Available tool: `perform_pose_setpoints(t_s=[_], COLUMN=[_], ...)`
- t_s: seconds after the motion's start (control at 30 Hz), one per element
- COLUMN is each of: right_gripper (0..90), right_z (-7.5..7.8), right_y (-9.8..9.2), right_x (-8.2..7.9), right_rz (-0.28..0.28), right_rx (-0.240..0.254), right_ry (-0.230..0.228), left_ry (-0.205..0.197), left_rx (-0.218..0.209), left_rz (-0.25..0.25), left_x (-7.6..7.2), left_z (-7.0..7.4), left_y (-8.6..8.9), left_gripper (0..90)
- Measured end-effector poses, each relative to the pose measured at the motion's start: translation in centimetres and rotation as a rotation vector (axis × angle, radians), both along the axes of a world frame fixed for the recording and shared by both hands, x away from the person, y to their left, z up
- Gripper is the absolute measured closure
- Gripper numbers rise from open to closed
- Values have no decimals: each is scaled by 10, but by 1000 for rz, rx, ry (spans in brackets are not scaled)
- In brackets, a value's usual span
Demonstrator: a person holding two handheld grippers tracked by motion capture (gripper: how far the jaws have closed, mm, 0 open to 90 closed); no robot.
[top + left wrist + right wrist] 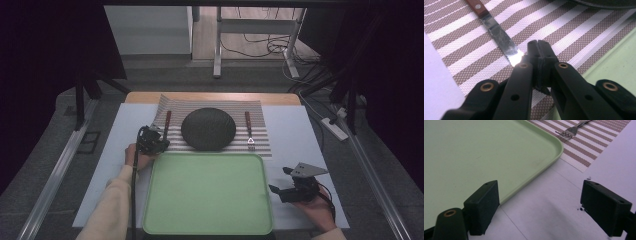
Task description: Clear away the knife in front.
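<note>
A knife (167, 122) with a brown wooden handle lies on the striped placemat (260, 135), left of a dark round plate (208, 128). My left gripper (158, 144) sits at the near end of its blade. In the left gripper view the jaws (539, 47) are pressed together over the tip of the knife (499, 35), and a serrated edge shows between the pads. A fork (248, 131) lies right of the plate. My right gripper (280, 180) rests open above the white table, beside the green tray's (207, 192) right edge, holding nothing (541, 202).
The green tray (474, 150) lies bare in front of the placemat (594, 142), with the fork's tines (567, 132) near its far right corner. A white sheet (300, 125) covers the table. Beyond the far edge stand table legs and floor cables.
</note>
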State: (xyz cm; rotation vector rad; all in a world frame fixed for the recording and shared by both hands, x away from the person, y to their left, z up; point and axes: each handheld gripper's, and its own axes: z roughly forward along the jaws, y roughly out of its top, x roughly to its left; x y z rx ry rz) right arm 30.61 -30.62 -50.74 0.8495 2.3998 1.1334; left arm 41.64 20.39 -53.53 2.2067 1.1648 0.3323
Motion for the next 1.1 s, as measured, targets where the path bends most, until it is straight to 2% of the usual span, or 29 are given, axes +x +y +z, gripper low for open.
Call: perform_pose_setpoints(t_s=[0.57,1.1], right_gripper=[159,163], right_z=[-1,-2], right_y=[1,2], right_x=[0,0], right_rz=[3,6], right_rx=[-7,-22], right_ry=[5,11], left_ry=[-15,-17], left_rx=[15,3], left_rz=[55,88], left_x=[0,1], left_z=[-1,-1], left_y=[22,33], left_gripper=[885,885])
